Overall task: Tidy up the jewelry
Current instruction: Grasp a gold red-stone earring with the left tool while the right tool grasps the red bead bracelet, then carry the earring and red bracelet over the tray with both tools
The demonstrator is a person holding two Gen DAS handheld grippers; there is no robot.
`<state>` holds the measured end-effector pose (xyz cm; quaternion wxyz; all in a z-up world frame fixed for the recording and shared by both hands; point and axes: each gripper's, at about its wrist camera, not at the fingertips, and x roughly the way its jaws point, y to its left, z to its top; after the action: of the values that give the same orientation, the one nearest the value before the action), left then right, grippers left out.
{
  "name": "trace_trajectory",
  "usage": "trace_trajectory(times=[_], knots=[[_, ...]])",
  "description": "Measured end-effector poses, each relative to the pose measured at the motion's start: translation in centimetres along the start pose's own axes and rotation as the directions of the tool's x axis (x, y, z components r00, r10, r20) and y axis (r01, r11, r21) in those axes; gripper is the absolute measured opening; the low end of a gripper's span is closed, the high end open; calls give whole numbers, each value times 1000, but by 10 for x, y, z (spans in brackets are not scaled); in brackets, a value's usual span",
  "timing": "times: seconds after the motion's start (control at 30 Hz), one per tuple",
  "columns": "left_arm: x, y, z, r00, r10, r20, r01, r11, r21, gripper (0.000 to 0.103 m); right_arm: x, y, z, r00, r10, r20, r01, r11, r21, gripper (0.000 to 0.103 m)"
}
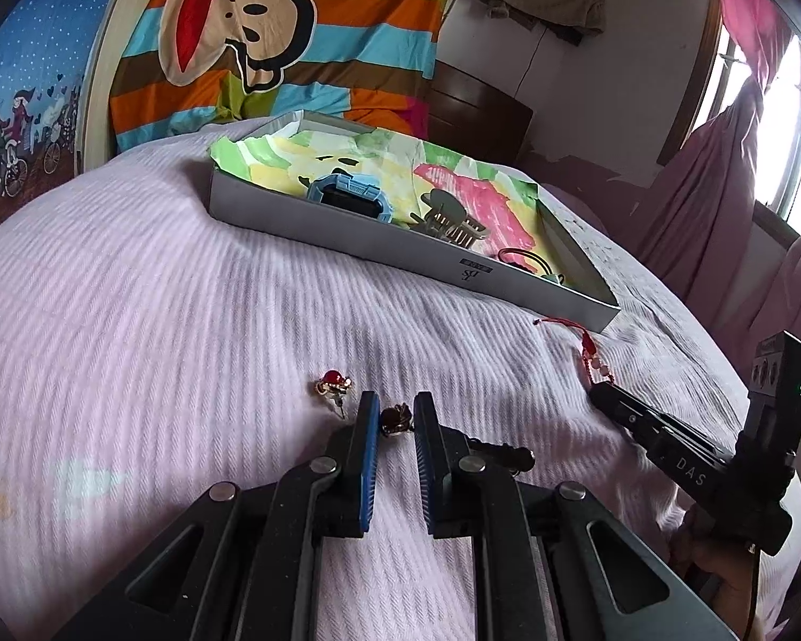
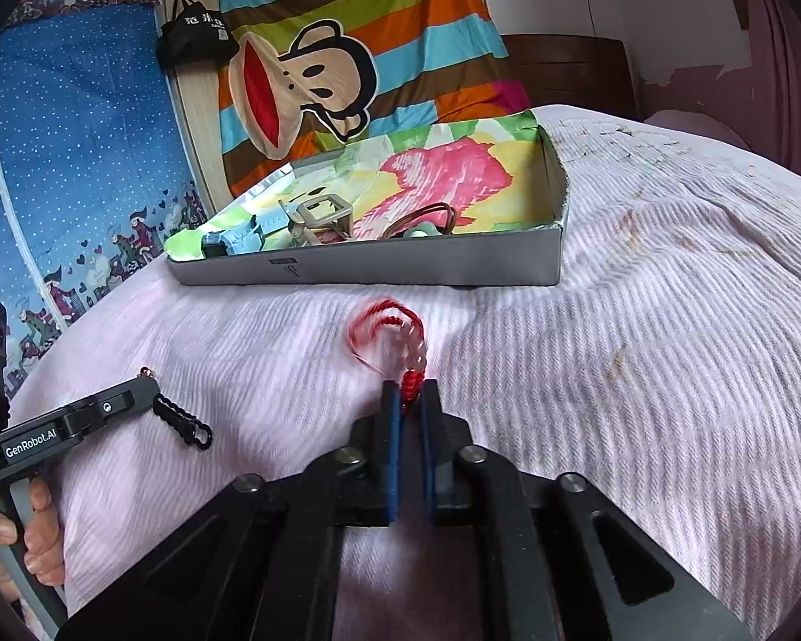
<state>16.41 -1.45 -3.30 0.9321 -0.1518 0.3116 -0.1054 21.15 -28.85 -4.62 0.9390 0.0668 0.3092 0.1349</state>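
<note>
My left gripper (image 1: 395, 406) is open on the pale pink bedspread, its fingers on either side of a dark red earring (image 1: 395, 419). A second red earring (image 1: 332, 382) with a gold setting lies just left of it. My right gripper (image 2: 410, 394) is shut on a red cord bracelet with pale beads (image 2: 395, 334), which hangs blurred ahead of the tips; the bracelet also shows in the left wrist view (image 1: 587, 352). A shallow grey box (image 1: 347, 224) lined with colourful paper lies farther back and holds a blue watch (image 1: 350, 197), a hair claw (image 1: 448, 219) and a hair tie (image 1: 528, 262).
A black hair clip (image 2: 184, 422) lies on the bedspread by the left gripper (image 2: 80, 416). A striped monkey-print blanket (image 2: 347, 64) and a blue patterned panel (image 2: 80, 133) stand behind the box (image 2: 374, 267). Pink curtains and a window (image 1: 790, 123) are at the right.
</note>
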Motion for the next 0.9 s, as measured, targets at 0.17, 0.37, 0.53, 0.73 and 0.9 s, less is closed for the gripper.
trace_trajectory(times=[0.17,0.37,0.53,0.73,0.9], knots=[[-3,-1,-1,1000,-17,6,17,1000,12,12,0,4,-1,1000,18,2,-18,1000,-20,5],[-9,4,-1,998,-49,38,49,999,-11,12,-4,5,-1,999,38,18,-37,999,-32,5],[-15,7,-2,993,-92,73,94,995,-22,12,-8,7,-1,998,46,37,-45,998,-44,5],[-18,6,-2,989,-112,98,114,993,-16,12,-14,7,-1,995,68,67,-65,997,-46,5],[-14,4,6,991,-111,77,113,993,-23,12,-15,10,-1,995,75,73,-70,996,-61,5]])
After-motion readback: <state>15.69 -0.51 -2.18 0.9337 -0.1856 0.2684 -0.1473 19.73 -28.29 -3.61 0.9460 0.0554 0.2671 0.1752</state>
